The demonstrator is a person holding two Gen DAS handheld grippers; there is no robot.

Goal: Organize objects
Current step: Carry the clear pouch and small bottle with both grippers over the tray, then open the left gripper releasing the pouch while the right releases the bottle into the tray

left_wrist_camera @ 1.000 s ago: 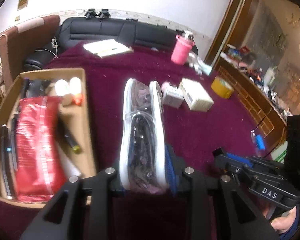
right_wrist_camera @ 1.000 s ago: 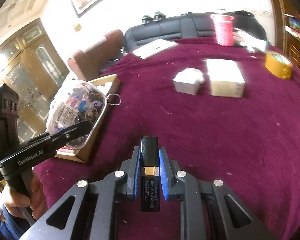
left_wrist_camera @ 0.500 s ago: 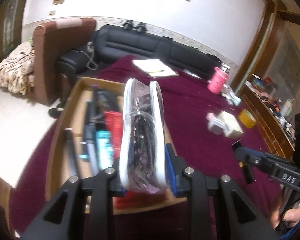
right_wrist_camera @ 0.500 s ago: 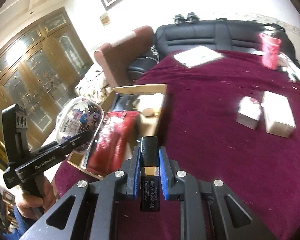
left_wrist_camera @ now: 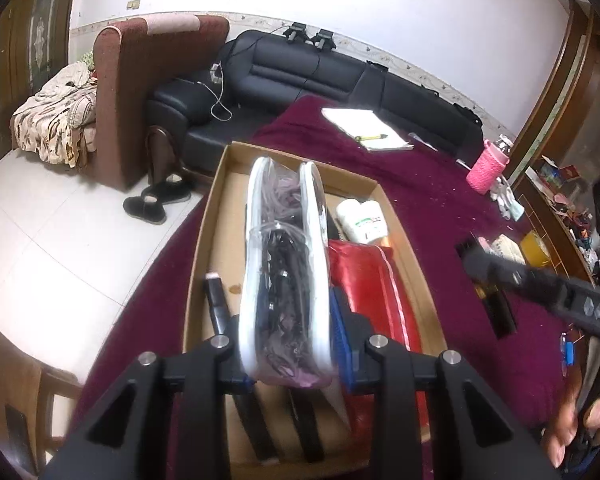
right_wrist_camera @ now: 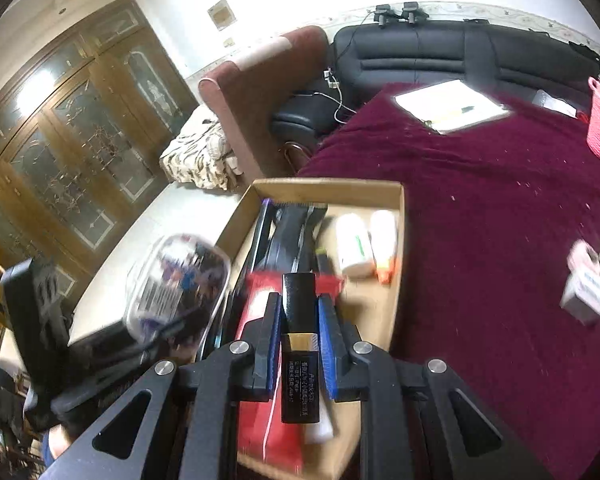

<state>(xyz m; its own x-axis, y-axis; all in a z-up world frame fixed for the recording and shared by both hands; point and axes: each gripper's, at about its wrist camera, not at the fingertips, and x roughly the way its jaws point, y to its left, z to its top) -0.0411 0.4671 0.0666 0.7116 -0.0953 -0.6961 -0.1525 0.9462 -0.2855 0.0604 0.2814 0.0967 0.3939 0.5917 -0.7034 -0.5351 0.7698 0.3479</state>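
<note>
Holding one pouch (left_wrist_camera: 286, 264) (clear), one black tube (right_wrist_camera: 299, 344)

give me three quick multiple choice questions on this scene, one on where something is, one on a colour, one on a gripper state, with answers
1. Where does the white notepad with a pen lie?
A. inside the cardboard box
B. on the maroon tablecloth beyond the box
C. on the black sofa

2. What colour is the flat foil packet in the open cardboard box?
A. red
B. green
C. yellow

3. What is the right gripper doing?
A. standing open and empty
B. shut on a clear pouch
C. shut on a small black rectangular tube with a gold band

Answers:
1. B, the notepad rests on the maroon tablecloth past the box's far wall.
2. A, the packet lying in the box is plainly red.
3. C, the blue pads press both sides of the tube, while the left gripper holds the clear pouch of dark cables.
</note>
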